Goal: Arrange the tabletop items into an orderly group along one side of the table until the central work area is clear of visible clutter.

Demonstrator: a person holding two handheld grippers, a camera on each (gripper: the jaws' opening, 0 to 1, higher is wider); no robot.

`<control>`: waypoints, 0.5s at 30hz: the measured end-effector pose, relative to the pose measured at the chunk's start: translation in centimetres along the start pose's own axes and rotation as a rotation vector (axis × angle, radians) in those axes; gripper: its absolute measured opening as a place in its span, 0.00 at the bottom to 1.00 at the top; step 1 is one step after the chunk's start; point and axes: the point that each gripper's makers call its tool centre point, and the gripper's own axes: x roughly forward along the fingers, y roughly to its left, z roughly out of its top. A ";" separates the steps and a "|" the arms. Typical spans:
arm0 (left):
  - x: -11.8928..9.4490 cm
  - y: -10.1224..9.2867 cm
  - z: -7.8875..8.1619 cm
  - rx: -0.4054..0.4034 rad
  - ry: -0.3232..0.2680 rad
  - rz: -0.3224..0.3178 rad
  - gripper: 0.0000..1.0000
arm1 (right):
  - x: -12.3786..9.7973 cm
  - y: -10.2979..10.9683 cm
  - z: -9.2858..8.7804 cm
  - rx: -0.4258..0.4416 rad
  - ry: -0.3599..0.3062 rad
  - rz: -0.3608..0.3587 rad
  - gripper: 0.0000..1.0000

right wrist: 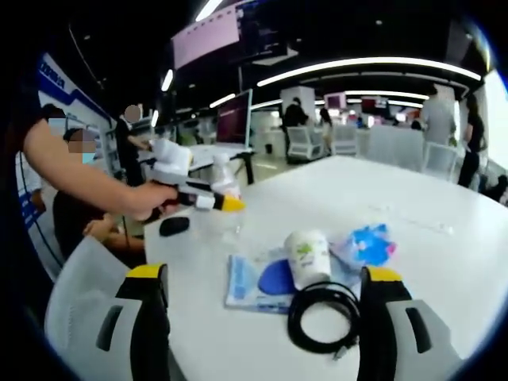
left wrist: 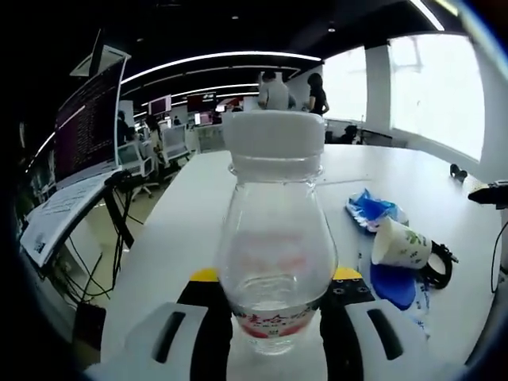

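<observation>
Clear plastic bottle (left wrist: 275, 238) with a white cap stands upright at the centre of the left gripper view, its lower body clamped between the two fingers (left wrist: 208, 317) of the left gripper (left wrist: 274, 313), long axis vertical and at right angles to the fingers' reach. A little water sits in its base above a red-printed label. To the right of the frame, on the white bench (left wrist: 198, 206), lie the rest of the clutter: a paper cup (left wrist: 401, 243) on its side, a blue disc (left wrist: 393, 284) under it, a crumpled blue wrapper (left wrist: 371, 209) and a black cable (left wrist: 438, 266).

In the right gripper view the right gripper (right wrist: 266, 317) hangs with its fingers spread wide and nothing between them, the coiled cable (right wrist: 321, 316) lying just ahead in the gap, the cup (right wrist: 308, 258) beyond it, standing on a blue cloth (right wrist: 242, 286). A person's hand (right wrist: 147, 198) at middle left of that frame holds the left gripper (right wrist: 214, 200) with the bottle (right wrist: 225, 176) near the bench's left edge, well apart from the pile. By these pictures the right gripper is much the nearer to the cable and cup, and the bottle seems bound for the bench's side.
</observation>
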 end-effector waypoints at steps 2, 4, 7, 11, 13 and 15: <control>0.2 0.1 0.1 -0.006 0.002 -0.002 0.41 | 0.1 -0.2 -0.2 0.004 0.002 -0.003 0.98; 0.5 0.3 0.2 0.005 0.004 -0.002 0.41 | 0.1 -0.3 -0.4 0.009 0.005 -0.003 0.98; 1.0 0.4 0.6 -0.004 0.003 -0.007 0.41 | 0.1 -0.4 -0.6 0.013 0.010 -0.004 0.98; 1.7 0.5 0.9 -0.012 0.005 -0.012 0.41 | 0.1 -0.7 -0.8 0.019 0.014 -0.009 0.98; 2.1 0.5 1.0 -0.008 0.007 -0.015 0.41 | 0.1 -0.9 -0.9 0.022 0.015 -0.013 0.98; 2.6 0.5 1.0 -0.005 0.007 -0.019 0.41 | 0.1 -1.1 -0.9 0.028 0.014 -0.019 0.98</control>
